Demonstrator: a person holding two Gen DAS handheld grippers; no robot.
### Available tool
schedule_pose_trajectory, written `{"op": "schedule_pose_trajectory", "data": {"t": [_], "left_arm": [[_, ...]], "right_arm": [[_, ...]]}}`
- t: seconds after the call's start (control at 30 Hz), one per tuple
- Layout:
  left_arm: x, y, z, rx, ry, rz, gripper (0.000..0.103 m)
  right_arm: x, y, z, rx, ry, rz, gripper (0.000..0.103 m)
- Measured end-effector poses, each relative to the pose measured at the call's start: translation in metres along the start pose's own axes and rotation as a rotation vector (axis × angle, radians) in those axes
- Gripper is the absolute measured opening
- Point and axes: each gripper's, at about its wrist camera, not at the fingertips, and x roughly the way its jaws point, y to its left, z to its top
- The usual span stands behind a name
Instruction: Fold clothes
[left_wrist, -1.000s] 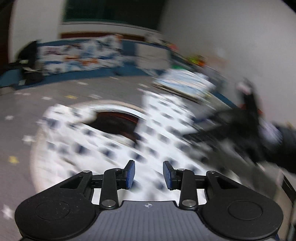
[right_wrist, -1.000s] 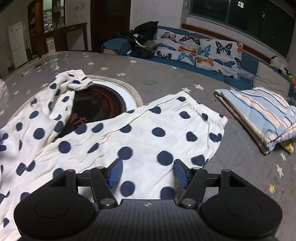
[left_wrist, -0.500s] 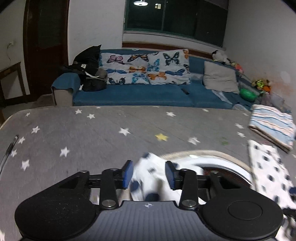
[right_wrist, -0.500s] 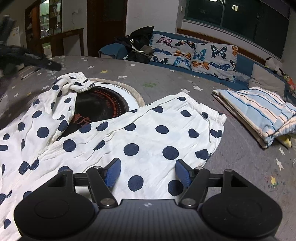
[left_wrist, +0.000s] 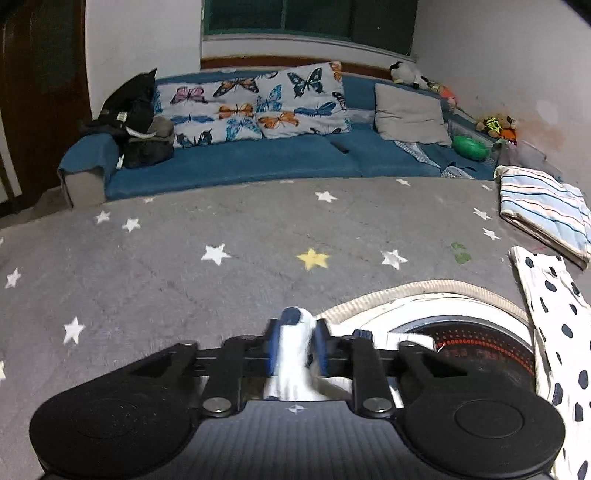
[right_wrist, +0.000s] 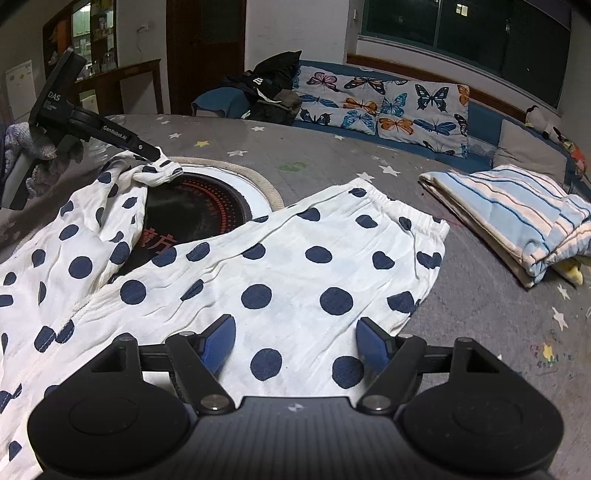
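White cotton with navy dots, the trousers (right_wrist: 266, 258) lie across the grey starred cloth (right_wrist: 332, 162), their length running from lower left to the elastic waistband at centre right. They hide part of the round burner (right_wrist: 199, 206). At upper left the left gripper (right_wrist: 157, 152) pinches one leg's cuff; a gloved hand (right_wrist: 35, 155) is cut off by the frame edge. The right gripper (right_wrist: 295, 341) hovers spread over the fabric at bottom centre.

polka-dot trousers (right_wrist: 258, 266) cut off left, claw-covered
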Motion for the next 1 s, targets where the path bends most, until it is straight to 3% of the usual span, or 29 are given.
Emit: {"op": "schedule_pose_trajectory", "data": {"t": [0.07, 0.17, 0.27, 0.33, 0.43, 0.47, 0.53, 0.67, 0.87, 1.0], "left_arm": [[-0.001, 0.000, 0.000, 0.004, -0.015, -0.003, 0.008], [-0.011, 0.020, 0.004, -0.127, -0.100, 0.031, 0.008], [-0.013, 0.044, 0.001, -0.275, -0.131, 0.084, 0.009], [-0.006, 0.055, -0.003, -0.306, -0.084, 0.129, 0.009], [-0.004, 0.060, -0.008, -0.289, -0.059, 0.163, 0.021], [-0.006, 0.060, -0.007, -0.285, -0.059, 0.172, 0.030], [-0.012, 0.055, -0.003, -0.264, -0.090, 0.191, 0.034], [-0.020, 0.038, 0.005, -0.206, -0.124, 0.143, 0.031], [0.003, -0.002, 0.004, -0.043, -0.021, -0.006, 0.018], [0.020, -0.012, 0.003, -0.014, -0.026, 0.026, 0.018]], "right_arm": [[0.000, -0.001, 0.000, 0.005, -0.002, 0.001, 0.075], [0.000, -0.001, -0.001, 0.006, -0.004, 0.001, 0.075], [0.000, -0.001, -0.002, 0.011, -0.007, 0.002, 0.075], [0.000, -0.002, -0.002, 0.015, -0.009, 0.003, 0.076], [0.000, -0.002, -0.003, 0.019, -0.012, 0.006, 0.077], [0.000, -0.003, -0.003, 0.018, -0.012, 0.007, 0.077], [0.000, -0.003, -0.003, 0.019, -0.013, 0.007, 0.077], [0.000, -0.003, -0.003, 0.019, -0.012, 0.006, 0.077], [0.000, -0.003, -0.003, 0.021, -0.014, 0.006, 0.078], [0.000, -0.002, -0.003, 0.022, -0.013, 0.006, 0.078]]}}
